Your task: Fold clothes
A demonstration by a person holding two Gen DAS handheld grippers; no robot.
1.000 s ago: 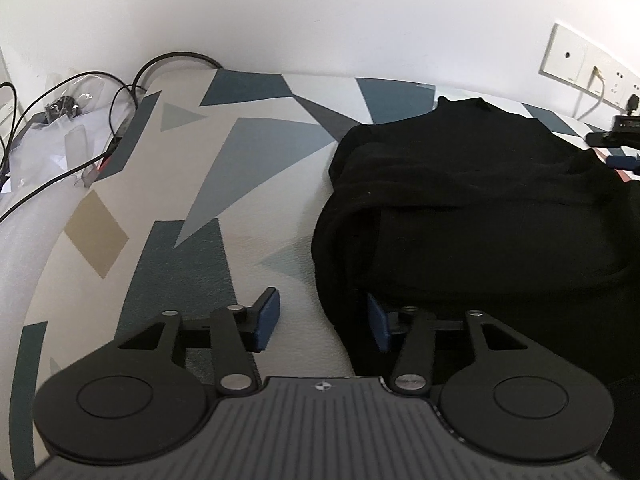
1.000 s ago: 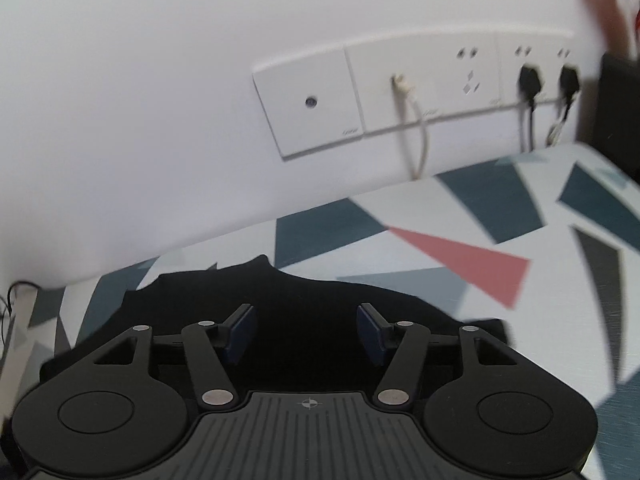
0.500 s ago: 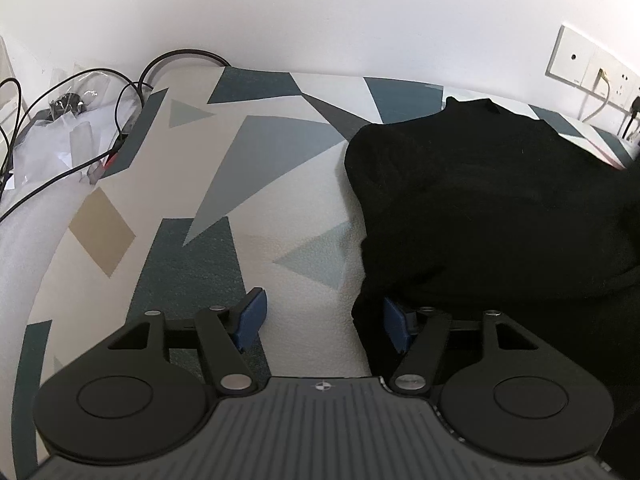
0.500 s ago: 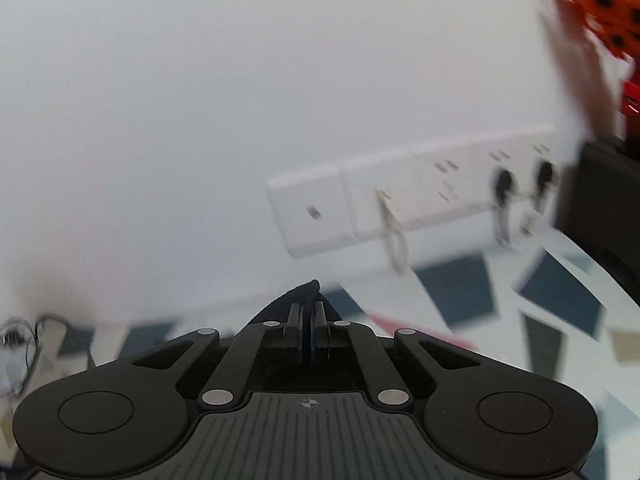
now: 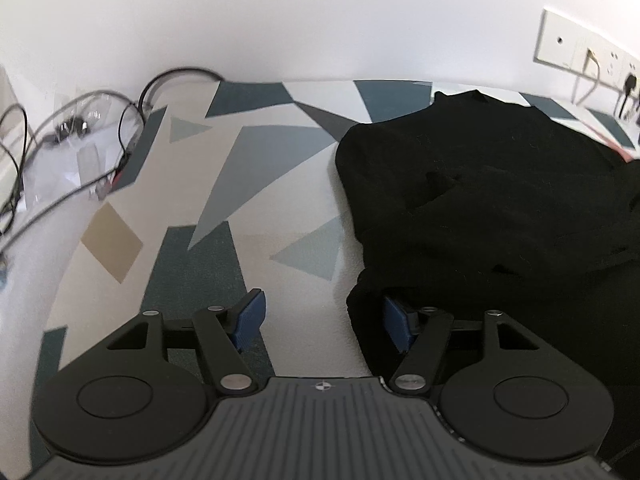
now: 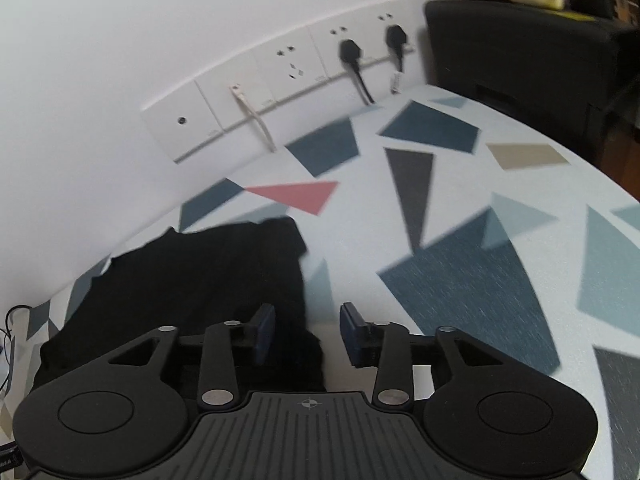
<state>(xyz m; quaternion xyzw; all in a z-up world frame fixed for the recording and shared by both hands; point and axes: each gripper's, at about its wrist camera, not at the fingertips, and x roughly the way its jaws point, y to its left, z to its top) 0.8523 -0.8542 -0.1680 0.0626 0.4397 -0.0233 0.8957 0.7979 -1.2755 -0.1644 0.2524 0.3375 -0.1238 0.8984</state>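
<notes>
Fabric lies dark on the patterned tablecloth [image 5: 240,168]: a black garment [image 5: 480,200], bunched and partly folded, near the white wall. My left gripper [image 5: 323,316] is spread wide at the garment's left edge, one blue pad over bare cloth, the other against the black fabric, pinching nothing. My right gripper [image 6: 307,334] sits at the garment's right edge, its jaws opening, a fold of the black fabric lying loose between them. Wall sockets [image 6: 296,68] run behind, with two black plugs.
</notes>
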